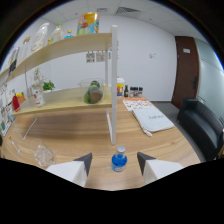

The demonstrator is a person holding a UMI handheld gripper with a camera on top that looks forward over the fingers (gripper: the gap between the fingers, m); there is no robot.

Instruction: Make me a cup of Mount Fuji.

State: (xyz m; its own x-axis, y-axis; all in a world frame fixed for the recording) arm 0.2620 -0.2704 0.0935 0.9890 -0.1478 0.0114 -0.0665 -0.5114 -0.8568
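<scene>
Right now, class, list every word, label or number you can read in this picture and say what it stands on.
None can be read.
Small bottle between the open gripper fingers: blue label, too blurred.
White bag on the table: faint print, too small.
Papers hanging under the upper shelf: unreadable.
Sign on the door: unreadable.

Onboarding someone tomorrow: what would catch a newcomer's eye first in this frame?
First, the small blue bottle, standing upright on the wooden table between the open tongs with a gap on each side. Next, the two-tier wooden shelf beyond it, with a green-topped jar on its lower board beside the white post. Beyond the shelf, a white bag lies near the dark sofa.
</scene>
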